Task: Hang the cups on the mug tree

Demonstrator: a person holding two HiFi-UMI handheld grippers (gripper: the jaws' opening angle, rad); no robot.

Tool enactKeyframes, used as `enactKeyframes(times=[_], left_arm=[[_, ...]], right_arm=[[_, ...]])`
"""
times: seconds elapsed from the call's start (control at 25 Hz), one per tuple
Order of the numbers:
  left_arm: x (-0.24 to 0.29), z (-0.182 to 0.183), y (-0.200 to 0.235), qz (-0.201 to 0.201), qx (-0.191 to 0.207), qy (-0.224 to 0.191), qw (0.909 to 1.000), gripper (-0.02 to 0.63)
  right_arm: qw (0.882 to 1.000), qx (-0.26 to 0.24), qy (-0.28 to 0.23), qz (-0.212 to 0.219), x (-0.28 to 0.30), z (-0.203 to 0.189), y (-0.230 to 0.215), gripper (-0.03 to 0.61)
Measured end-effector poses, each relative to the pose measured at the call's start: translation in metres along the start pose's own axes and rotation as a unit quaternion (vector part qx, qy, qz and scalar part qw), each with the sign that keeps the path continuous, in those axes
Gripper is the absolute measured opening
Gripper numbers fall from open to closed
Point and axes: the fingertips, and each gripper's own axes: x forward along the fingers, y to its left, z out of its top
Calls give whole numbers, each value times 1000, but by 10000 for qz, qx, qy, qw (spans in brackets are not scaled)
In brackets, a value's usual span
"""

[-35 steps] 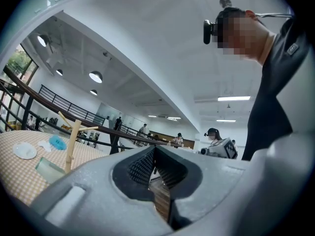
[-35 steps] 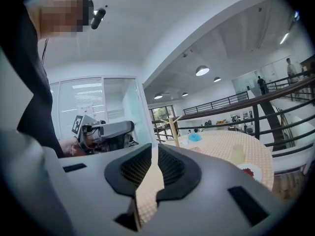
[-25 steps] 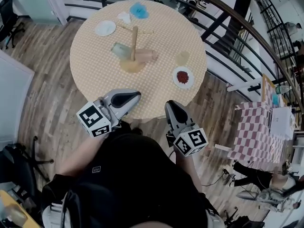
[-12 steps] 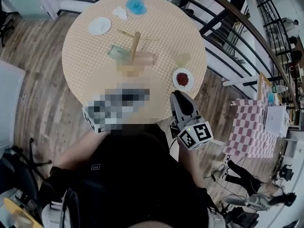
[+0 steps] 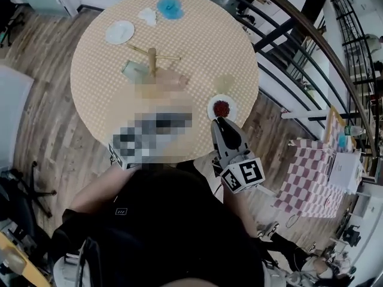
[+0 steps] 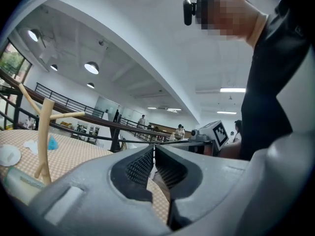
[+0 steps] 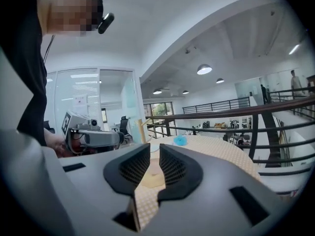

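Observation:
The wooden mug tree [image 5: 152,57] stands on the round checked table [image 5: 96,100], its bare pegs showing in the left gripper view [image 6: 44,132]. A clear glass cup [image 5: 133,70] lies on its side left of the tree, and a pinkish cup [image 5: 177,80] lies to its right. My left gripper [image 6: 154,149] is shut and empty, level over the table's near part; in the head view it is mostly hidden. My right gripper [image 5: 219,124] is open by a narrow gap with nothing between its jaws [image 7: 154,149], just short of the plate of red food [image 5: 222,108].
A white plate [image 5: 119,31], a crumpled white thing [image 5: 146,15] and a blue thing [image 5: 170,6] lie at the table's far side. A pale yellowish dish [image 5: 226,82] sits right of the tree. A dark railing [image 5: 287,34] curves behind the table.
Both grippers have moved forward from the table's near edge to over the tabletop. The right gripper's tips now sit next to the plate of red food.

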Motion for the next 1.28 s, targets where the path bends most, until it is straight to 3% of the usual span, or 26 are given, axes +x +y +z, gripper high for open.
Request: enactKeyframes(times=[0.2, 0.32, 0.6, 0.88, 1.08, 1.28], left_arm=[[42, -13, 5, 1097, -147, -13, 9939, 6], [72, -22, 2, 1349, -69, 161, 9907, 6], [135, -25, 12, 1453, 110, 316, 9888, 6], [178, -35, 38, 1420, 163, 432, 9888, 11], [199, -61, 71, 1542, 118, 652, 9858, 94], [217, -81, 95, 1605, 142, 748, 9841, 137]], right_arm=[[9972, -201, 140, 713, -26, -10, -48, 66], [9958, -275, 188, 854, -44, -15, -91, 66], [9967, -131, 247, 763, -59, -26, -157, 66], [9934, 126, 469, 1041, -47, -43, -167, 66], [9913, 193, 670, 1115, -32, -54, -178, 66], [9897, 176, 728, 1217, -17, -54, -190, 66]])
